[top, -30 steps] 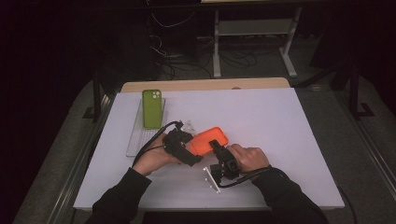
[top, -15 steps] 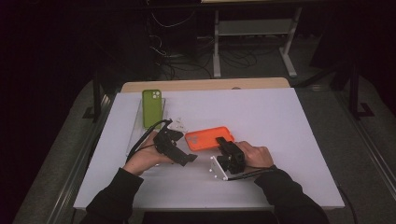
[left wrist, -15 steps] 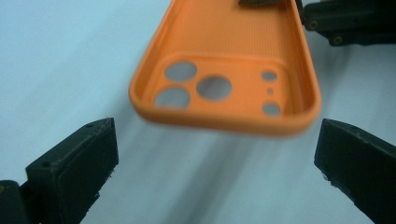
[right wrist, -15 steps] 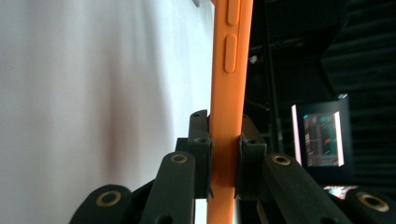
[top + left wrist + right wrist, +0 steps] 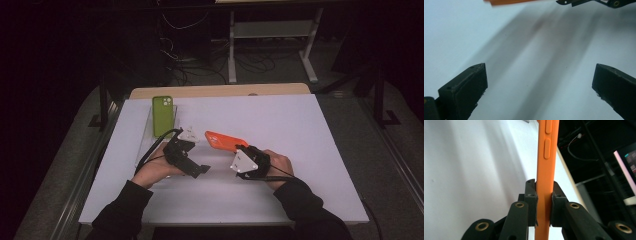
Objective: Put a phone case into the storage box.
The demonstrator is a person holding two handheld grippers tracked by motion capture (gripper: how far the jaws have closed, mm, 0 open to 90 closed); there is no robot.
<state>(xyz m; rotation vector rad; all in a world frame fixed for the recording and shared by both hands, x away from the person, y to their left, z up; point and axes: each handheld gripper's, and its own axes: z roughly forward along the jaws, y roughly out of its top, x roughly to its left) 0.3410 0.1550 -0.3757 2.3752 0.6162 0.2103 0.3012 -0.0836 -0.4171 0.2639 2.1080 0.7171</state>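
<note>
An orange phone [image 5: 225, 140] lies low over the white table [image 5: 300, 130] near its middle. My right gripper [image 5: 239, 152] is shut on the phone's near end. In the right gripper view the jaws [image 5: 544, 195] clamp the phone's thin edge [image 5: 547, 157], with its side buttons showing above. To the phone's left, my left gripper [image 5: 198, 168] stands open with nothing in it. In the left gripper view, bare table lies between its wide-apart fingers [image 5: 539, 72], and the orange phone's edge [image 5: 509, 2] runs along the top.
A green phone [image 5: 162, 115] rests on a clear tray [image 5: 146, 137] at the back left of the table. A wooden strip [image 5: 220, 91] runs along the table's far edge. Cables and a white stand [image 5: 270, 30] sit on the dark floor beyond.
My left gripper has drawn back to the left, away from the orange phone. My right gripper has turned and shifted slightly while keeping hold of the phone, which now lies flatter.
</note>
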